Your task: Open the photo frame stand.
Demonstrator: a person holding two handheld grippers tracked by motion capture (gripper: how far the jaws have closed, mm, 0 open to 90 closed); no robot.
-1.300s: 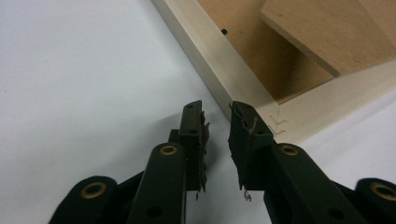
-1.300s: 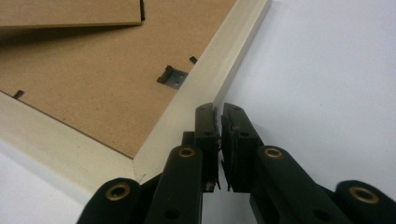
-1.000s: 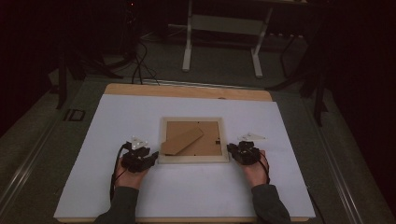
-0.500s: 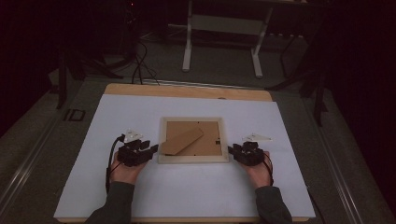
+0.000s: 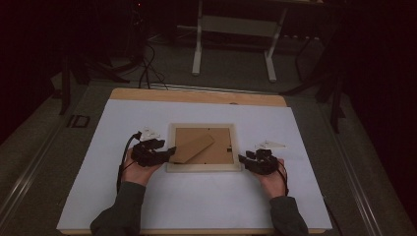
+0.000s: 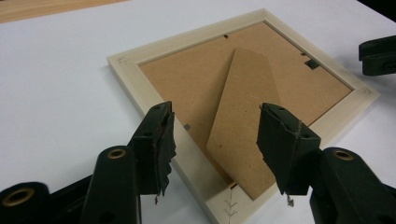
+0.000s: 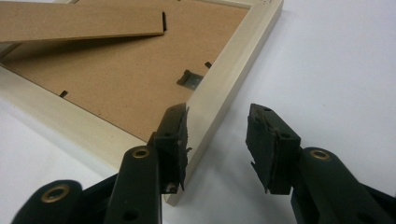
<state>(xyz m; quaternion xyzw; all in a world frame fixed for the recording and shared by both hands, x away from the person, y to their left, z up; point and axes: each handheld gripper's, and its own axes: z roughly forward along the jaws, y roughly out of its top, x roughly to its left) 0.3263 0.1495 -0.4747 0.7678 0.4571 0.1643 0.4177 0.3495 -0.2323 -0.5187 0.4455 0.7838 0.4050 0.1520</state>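
Observation:
A pale wooden picture frame [image 5: 201,168] lies face down on the white sheet, its brown backing [image 6: 187,79] up and a cardboard stand [image 6: 243,116] lying slantwise across it. My left gripper [image 5: 167,151] hovers over the frame's near-left corner. Its jaws [image 6: 215,135] have just been opening, and the stand's end and the corner lie beneath the gap, untouched. My right gripper [image 5: 243,160] sits at the near-right corner. Its jaws [image 7: 217,140] have also just been opening and now straddle the frame's rim [image 7: 233,65] without pressing it.
The white sheet [image 5: 196,206] covers a wooden table whose far edge [image 5: 196,94] shows bare. Small metal clips [image 7: 189,78] hold the backing. Beyond the table stand white metal legs [image 5: 196,54] and floor cables [image 5: 147,69]. The right gripper's jaw [image 6: 378,53] shows past the frame.
The left gripper has lifted a little and moved so its tips now reach over the frame's near-left corner. The right hand has stayed at the near-right corner.

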